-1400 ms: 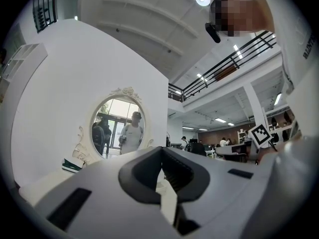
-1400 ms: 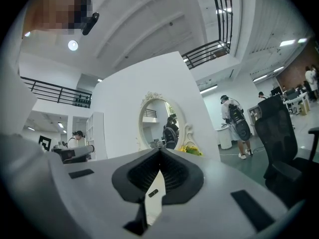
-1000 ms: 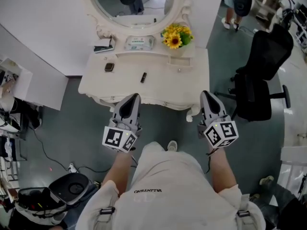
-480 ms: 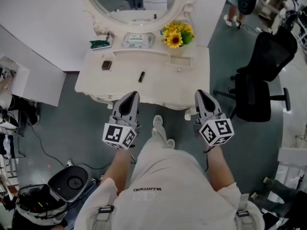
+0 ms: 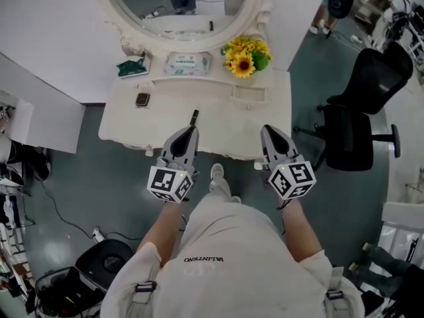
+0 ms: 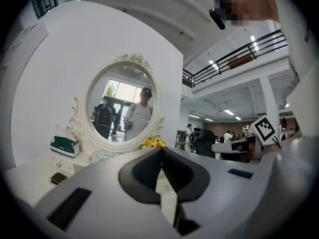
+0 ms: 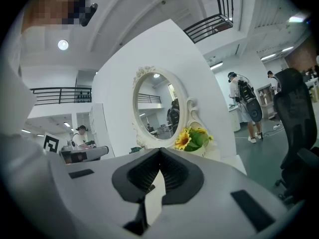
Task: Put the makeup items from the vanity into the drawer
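Grey left gripper point(image 5: 190, 132) and right gripper point(image 5: 267, 130) are hovering at the vanity's point(image 5: 119, 128) front edge, jaws pressed together, holding nothing. Dark stick point(image 5: 194, 116) is lying just beyond the left tips, with the compact point(image 5: 142, 99) further left. Reaching in without opening is risking knocking the stick off the edge, and the flowers point(image 5: 246, 55) behind the drawer point(image 5: 249, 94) could get tipped.
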